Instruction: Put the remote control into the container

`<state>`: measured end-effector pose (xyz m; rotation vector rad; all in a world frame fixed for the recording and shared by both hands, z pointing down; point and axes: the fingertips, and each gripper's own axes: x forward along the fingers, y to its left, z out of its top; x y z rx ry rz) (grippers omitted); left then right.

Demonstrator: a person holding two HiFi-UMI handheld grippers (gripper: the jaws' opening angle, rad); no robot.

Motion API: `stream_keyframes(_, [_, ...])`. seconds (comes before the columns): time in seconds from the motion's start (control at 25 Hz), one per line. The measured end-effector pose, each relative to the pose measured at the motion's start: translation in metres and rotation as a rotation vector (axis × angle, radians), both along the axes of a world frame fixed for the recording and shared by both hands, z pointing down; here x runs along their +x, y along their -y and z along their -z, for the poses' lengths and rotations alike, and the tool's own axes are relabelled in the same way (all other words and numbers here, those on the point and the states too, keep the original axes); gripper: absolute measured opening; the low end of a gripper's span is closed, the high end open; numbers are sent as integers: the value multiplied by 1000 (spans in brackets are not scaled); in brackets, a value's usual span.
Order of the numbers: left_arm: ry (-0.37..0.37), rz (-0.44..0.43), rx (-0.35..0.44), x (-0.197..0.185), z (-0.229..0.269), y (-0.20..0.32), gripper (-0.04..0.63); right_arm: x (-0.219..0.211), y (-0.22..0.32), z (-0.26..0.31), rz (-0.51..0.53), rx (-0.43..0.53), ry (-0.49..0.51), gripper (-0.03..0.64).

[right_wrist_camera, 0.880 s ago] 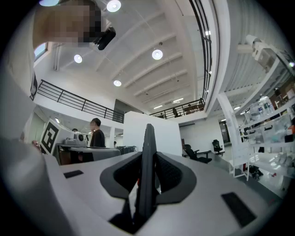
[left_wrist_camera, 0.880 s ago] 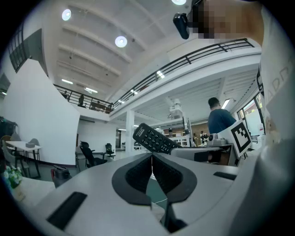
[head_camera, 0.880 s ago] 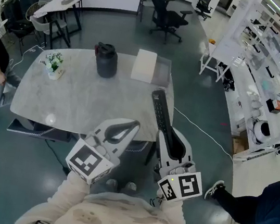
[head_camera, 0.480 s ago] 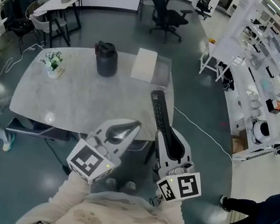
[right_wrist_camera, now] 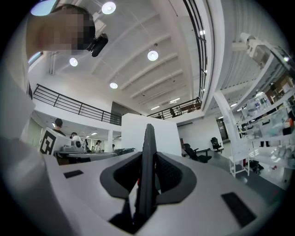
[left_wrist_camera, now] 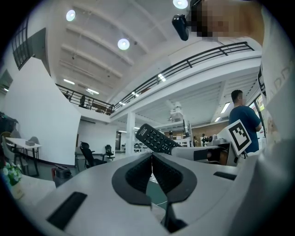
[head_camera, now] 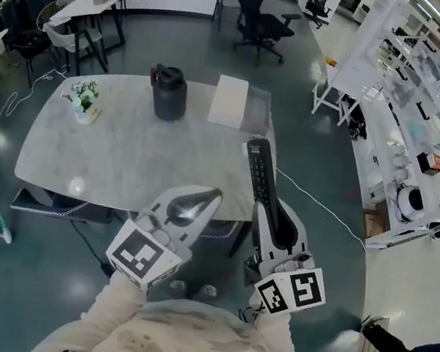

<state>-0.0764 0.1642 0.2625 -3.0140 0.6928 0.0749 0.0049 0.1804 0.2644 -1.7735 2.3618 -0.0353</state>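
- Your right hand-held gripper (head_camera: 270,216) is pinching the remote control (head_camera: 258,169) by its near end. In the right gripper view the remote stands on edge between the two pads, which press on it from either side.
- The remote is in the air over the near right edge of the worktop (head_camera: 124,156), not resting on it.
- Its long axis runs from near to far, with the free tip leaning a little to the left.
- The container (head_camera: 255,112) looks like the clear bin at the far right of the worktop, just beside a white box (head_camera: 229,100). I can't make out its rim or opening clearly from here.
- The move turns on this: the container lies straight beyond the remote's free tip, far of it and apart from it. The remote already points roughly at it.
- Your right hand is the nearer one and already has the load, so reach forward, likely with little sideways shift.
- Your left hand-held gripper (head_camera: 208,197) hangs over the near edge with its pads pressed together and nothing between them.
- It sits to the left of the remote and apart from it.
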Motion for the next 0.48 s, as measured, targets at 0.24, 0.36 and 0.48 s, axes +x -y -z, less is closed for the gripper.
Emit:
stream_keyframes(0.24, [-10, -27, 8, -18, -7, 0, 12, -9, 8, -2, -39, -13, -28, 94])
stream_keyframes(0.36, [-17, -49, 8, -21, -12, 2, 12, -10, 18, -4, -51, -13, -40, 94])
stream_keyframes(0.48, [-23, -65, -18, -21, -11, 5, 12, -7, 32, 0, -61, -17, -34, 94])
